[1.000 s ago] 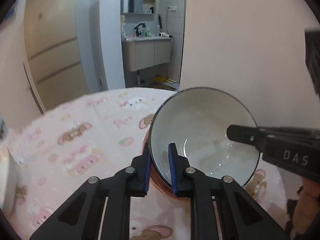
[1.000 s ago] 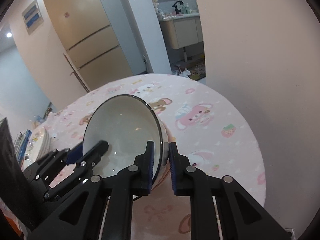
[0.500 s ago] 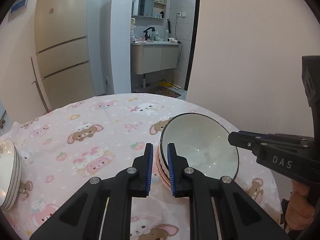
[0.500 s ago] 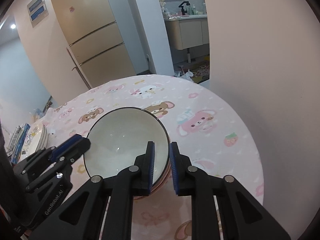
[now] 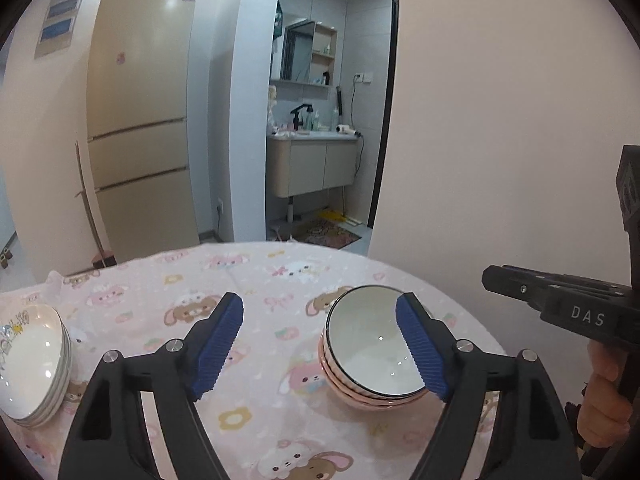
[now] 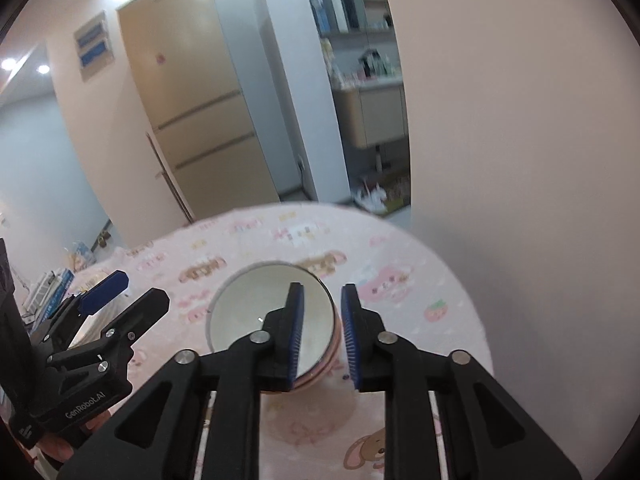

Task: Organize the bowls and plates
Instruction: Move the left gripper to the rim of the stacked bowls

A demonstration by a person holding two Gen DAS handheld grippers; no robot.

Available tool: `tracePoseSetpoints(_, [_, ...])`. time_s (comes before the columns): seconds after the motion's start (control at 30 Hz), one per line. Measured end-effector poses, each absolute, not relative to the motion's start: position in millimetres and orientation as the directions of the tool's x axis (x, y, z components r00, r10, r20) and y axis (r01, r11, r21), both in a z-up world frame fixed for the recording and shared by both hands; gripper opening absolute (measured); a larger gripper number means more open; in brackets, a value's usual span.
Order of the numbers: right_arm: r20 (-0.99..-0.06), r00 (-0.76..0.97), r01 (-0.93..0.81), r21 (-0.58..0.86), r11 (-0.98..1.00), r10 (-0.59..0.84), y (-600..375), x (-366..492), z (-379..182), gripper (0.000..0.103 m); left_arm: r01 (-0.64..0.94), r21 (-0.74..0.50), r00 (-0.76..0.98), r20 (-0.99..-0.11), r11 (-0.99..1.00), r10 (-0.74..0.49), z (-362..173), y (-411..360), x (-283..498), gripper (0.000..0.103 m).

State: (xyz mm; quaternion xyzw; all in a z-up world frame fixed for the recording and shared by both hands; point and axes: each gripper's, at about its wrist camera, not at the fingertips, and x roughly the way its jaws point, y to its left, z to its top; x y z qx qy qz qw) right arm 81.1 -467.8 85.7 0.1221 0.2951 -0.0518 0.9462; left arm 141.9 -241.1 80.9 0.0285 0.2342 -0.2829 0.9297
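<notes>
— While the bowl stack (image 5: 370,354) sits on the pink tablecloth (image 5: 256,280), where are the grippers?
— Left gripper (image 5: 320,346) hangs above it, fingers spread wide, holding nothing. Right gripper (image 6: 322,334) is over the stack too, fingers slightly apart, empty.
— Plates?
— Plate stack (image 5: 34,360) lies well left of the bowls.

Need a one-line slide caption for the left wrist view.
Open left gripper above stacked bowls, plates at left.
</notes>
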Motion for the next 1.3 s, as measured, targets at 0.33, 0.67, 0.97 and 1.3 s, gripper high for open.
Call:
tracePoseSetpoints(0.33, [-0.461, 0.875, 0.209, 0.079, 0.975, -0.150, -453.1, 57.0, 107.7, 0.077, 0.497, -0.121, 0.809, -0.291, 0.859, -0.510, 108.7, -215.7, 115.1, 0.091])
tracePoseSetpoints(0.67, [-0.389, 0.893, 0.228, -0.049, 0.972, -0.229, -442.0, 56.0, 105.8, 0.085, 0.505, -0.114, 0.795, -0.325, 0.856, -0.512, 107.1, -207.9, 120.4, 0.091])
tracePoseSetpoints(0.97, [-0.362, 0.914, 0.172, -0.055, 0.983, -0.181, -449.0, 54.5, 88.2, 0.098, 0.489, -0.046, 0.801, -0.372, 0.871, -0.470, 100.1, -216.6, 121.6, 0.091])
tracePoseSetpoints(1.3, [-0.477, 0.870, 0.141, -0.006, 0.990, -0.126, -464.8, 66.3, 81.4, 0.088, 0.534, 0.012, 0.770, -0.418, 0.845, -0.481, 86.3, -241.4, 129.3, 0.091])
